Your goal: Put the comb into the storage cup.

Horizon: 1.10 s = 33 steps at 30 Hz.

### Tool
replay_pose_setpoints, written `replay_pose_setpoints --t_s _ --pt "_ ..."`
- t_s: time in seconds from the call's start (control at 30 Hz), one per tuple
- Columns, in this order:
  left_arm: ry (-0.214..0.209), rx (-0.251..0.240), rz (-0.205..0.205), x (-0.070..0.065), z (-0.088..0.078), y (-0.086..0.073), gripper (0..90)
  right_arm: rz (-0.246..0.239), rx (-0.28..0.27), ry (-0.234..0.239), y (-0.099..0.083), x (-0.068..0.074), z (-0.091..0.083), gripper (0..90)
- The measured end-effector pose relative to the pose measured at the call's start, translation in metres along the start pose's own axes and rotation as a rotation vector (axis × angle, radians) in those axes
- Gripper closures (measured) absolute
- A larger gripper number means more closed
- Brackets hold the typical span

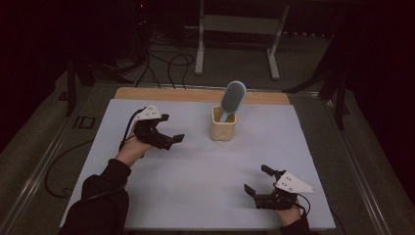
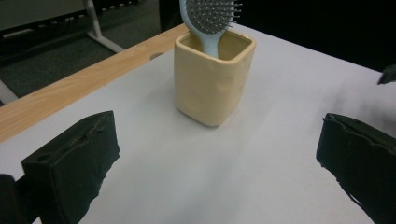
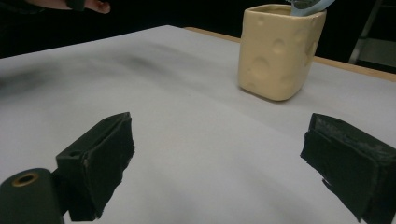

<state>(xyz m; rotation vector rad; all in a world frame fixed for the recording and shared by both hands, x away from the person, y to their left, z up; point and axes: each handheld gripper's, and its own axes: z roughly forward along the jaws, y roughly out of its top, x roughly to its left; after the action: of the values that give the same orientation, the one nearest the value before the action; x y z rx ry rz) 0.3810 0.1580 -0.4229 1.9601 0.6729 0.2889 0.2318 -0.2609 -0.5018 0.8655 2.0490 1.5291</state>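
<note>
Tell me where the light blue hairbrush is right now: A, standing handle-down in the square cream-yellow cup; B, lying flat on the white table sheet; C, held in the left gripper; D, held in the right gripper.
A: the light blue hairbrush stands handle-down in the square cream-yellow cup, bristle head sticking up above the rim, while the left gripper and right gripper are open and hold nothing.

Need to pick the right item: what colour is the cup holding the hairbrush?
Pale yellow cup, with round dimples like cheese; clearest in the right gripper view.
</note>
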Motion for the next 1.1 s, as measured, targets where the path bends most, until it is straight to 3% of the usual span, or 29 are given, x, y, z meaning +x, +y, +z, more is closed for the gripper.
replay_pose_setpoints --t_s 0.37,0.73,1.1 --pt "0.037 0.022 -0.016 0.001 -0.033 -0.03 0.0 0.001 -0.003 -0.002 0.001 0.0 0.0 8.3" --pt "0.065 0.007 -0.043 -0.002 -0.061 -0.054 0.0 -0.004 0.002 -0.001 0.001 0.001 0.001 8.3" --pt "0.098 0.019 -0.048 -0.01 -0.079 -0.081 0.0 -0.007 0.004 -0.002 0.001 0.001 0.001 8.3"
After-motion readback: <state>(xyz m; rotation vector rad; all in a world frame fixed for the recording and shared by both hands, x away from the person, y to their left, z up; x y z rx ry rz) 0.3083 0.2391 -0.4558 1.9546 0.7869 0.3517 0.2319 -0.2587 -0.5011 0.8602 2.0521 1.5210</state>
